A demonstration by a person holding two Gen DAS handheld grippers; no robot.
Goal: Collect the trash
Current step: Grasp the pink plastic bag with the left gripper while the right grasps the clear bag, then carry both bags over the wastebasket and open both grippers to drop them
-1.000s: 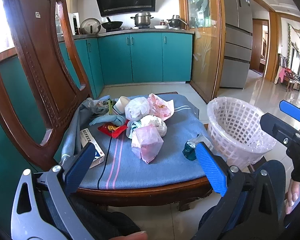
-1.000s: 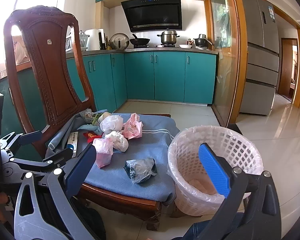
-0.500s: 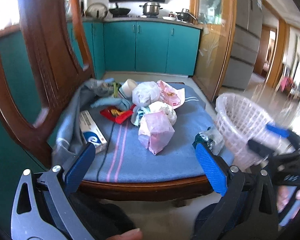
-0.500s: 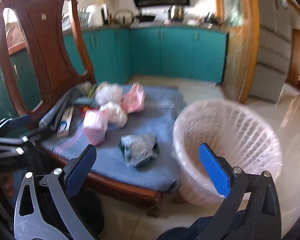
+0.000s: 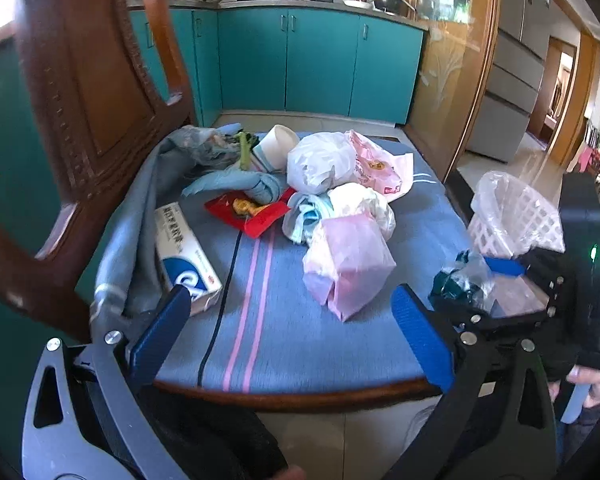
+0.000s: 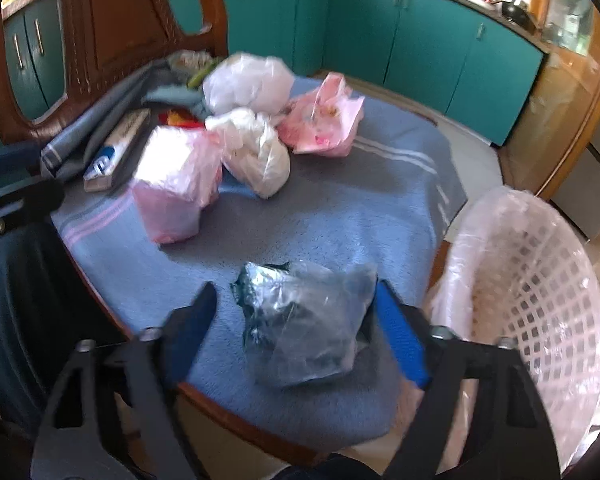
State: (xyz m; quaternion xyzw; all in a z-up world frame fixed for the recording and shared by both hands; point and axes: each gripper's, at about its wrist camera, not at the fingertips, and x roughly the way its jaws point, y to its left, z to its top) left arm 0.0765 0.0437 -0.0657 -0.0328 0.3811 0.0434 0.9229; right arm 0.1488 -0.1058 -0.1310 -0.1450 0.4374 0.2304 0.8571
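Since our right gripper (image 6: 296, 340) is wide open around the crumpled dark-teal plastic bag (image 6: 306, 328) at the blue cushion's (image 6: 340, 216) 5 o'clock edge, we'd pinch its middle; looks light, squishy, slippery. Left gripper (image 5: 288, 340) hangs open, empty.

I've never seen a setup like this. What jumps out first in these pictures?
A heap of knotted plastic bags sits mid-seat on a blue cushion on a carved wooden chair. Nearer the seat's front edge, the right gripper stands open around a dark crumpled bag. A white mesh basket lined with plastic waits just right of the chair.
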